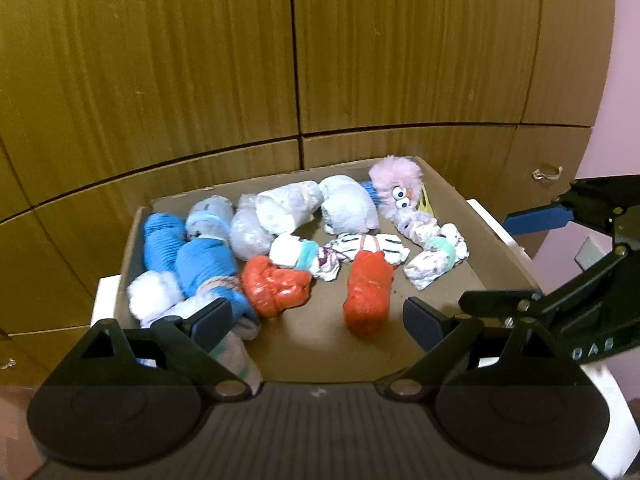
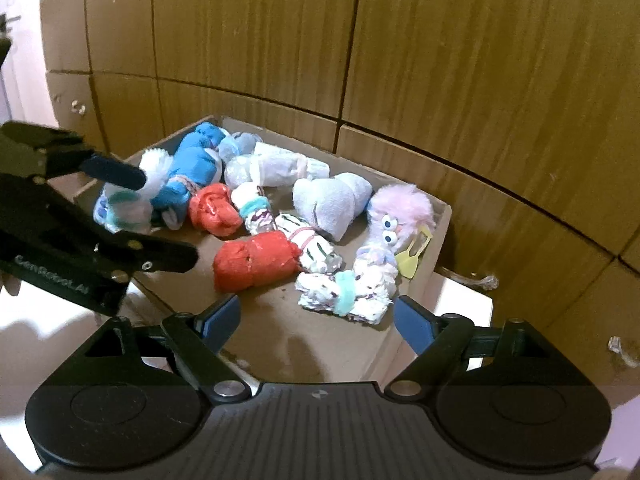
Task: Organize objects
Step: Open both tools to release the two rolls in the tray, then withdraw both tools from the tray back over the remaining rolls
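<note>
Box [image 1: 460,200]: two red rolls [image 1: 366,300], two blue rolls [image 1: 204,264]. Bare floor at near edge. Left gripper [image 1: 318,318], right gripper [image 2: 316,320]: jaws apart, nothing held.

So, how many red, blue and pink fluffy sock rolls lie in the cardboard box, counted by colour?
Red rolls: 2
Blue rolls: 2
Pink fluffy roll with toy eyes: 1
Total: 5
</note>
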The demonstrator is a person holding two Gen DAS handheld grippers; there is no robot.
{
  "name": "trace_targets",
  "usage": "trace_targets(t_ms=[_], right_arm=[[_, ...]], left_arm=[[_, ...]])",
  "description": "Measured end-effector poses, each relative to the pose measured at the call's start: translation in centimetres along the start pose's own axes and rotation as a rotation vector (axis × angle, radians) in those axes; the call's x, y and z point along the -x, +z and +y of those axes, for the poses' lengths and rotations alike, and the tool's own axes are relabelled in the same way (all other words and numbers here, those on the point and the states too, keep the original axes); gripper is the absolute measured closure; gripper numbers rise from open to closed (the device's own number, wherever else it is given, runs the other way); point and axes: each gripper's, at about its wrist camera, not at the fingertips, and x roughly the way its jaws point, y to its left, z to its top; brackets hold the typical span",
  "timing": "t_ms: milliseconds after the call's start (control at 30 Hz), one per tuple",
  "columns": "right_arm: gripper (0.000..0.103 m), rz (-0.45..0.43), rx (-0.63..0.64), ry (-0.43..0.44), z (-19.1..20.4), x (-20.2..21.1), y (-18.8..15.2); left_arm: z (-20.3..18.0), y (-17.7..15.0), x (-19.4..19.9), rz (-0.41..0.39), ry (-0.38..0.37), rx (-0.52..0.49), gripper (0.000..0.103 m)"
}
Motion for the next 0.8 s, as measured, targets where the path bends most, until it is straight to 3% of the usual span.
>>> trace_targets(t_ms=[367,567,800], right_arm=[[0.013,-0.095,-0.158,-0.008,1.9,3.4,-2.4],[0.013,-0.093,-0.229,0.031,4.3,3.2,-4.7],[0.013,-0.06,-0.198,0.064,7.1,0.9,-6.4]], left_arm=[[1.3,-4.2,3.2,-0.049,0.038,0.011,0.007],[2.7,-6.3,3.2,-0.013,0.038,0.049,0.007],[3.5,-7.5,3.9,0.0,0.036,0.06,0.007]])
